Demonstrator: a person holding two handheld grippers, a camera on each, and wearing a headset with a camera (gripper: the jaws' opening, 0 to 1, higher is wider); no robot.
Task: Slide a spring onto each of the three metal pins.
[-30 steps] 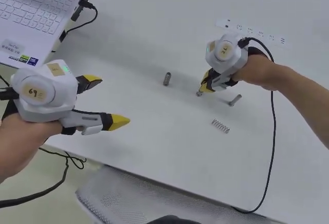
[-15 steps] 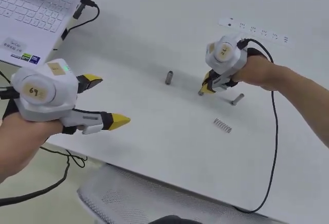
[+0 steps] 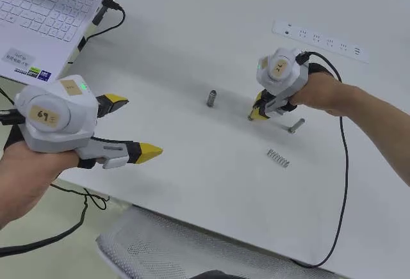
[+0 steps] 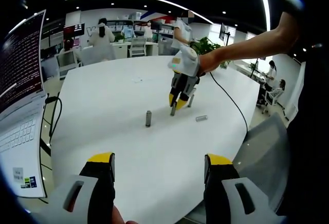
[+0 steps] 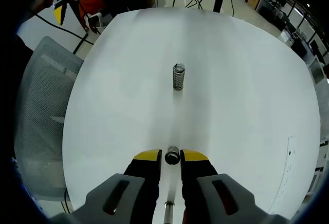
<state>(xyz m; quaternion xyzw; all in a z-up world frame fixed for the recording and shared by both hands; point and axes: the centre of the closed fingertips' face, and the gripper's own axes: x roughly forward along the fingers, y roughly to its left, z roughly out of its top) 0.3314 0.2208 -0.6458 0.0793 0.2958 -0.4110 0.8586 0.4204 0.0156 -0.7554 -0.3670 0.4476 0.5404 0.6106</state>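
The broad white counter (image 3: 192, 29) takes up most of the head view. An open white laptop (image 3: 38, 16) sits on it at the upper left of the frame. The back of a grey mesh chair (image 3: 179, 244) runs along the bottom edge, and a long white power strip (image 3: 320, 38) lies at the upper right.

At the lower left of the head view is the left claw (image 3: 142, 127), white with yellow tips. Its jaws are spread wide with nothing between them, and it hangs off the near edge of the counter.

The right claw (image 3: 256, 114) is right of centre, pointing down at the counter. Its jaws are closed on a small grey metal pin (image 5: 171, 155) whose lower end meets the counter.

Just left of the right claw, in the middle of the frame, a second pin sleeved in a coiled spring (image 3: 211, 98) stands upright. A third bare pin (image 3: 295, 125) lies on its side just right of the right claw. Below it, towards the lower right, a loose silver coil spring (image 3: 277, 158) lies flat on the counter, apart from all three pins.
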